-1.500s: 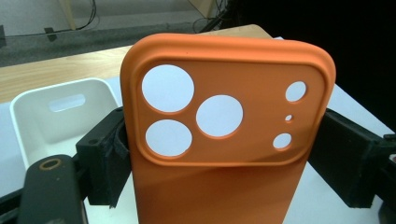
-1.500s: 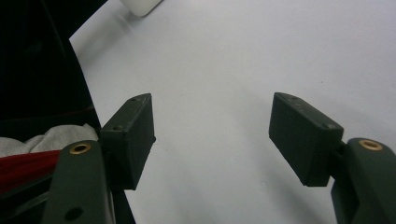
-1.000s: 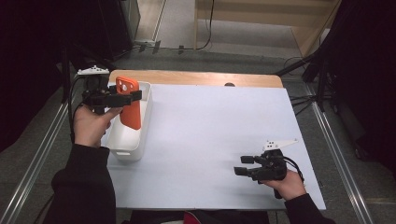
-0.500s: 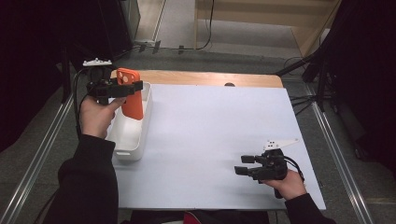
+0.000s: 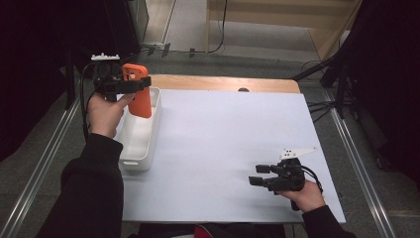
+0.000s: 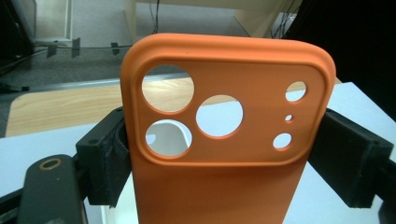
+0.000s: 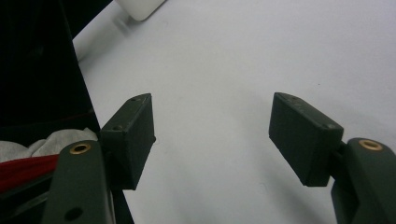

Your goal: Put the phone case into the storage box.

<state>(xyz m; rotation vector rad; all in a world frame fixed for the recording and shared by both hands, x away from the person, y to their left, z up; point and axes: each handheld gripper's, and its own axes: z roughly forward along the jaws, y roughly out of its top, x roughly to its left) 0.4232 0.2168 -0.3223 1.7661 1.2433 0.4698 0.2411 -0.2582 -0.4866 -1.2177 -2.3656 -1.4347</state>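
orange case (image 6: 224, 140): upright, camera cut-outs on top, clamped by its side edges in my left gripper (image 5: 130, 85), held above the far end of the white bin (image 5: 143, 144) at the table's (image 5: 223, 144) far left corner. right gripper (image 7: 212, 135): jaws apart, nothing between them, resting near the table's near right corner.

Left gripper (image 5: 141, 84) carrying the orange phone case (image 5: 137, 99) up and away toward the table's far edge, case now hanging over the far end of the white bin (image 5: 143, 144), forearm stretching out further.
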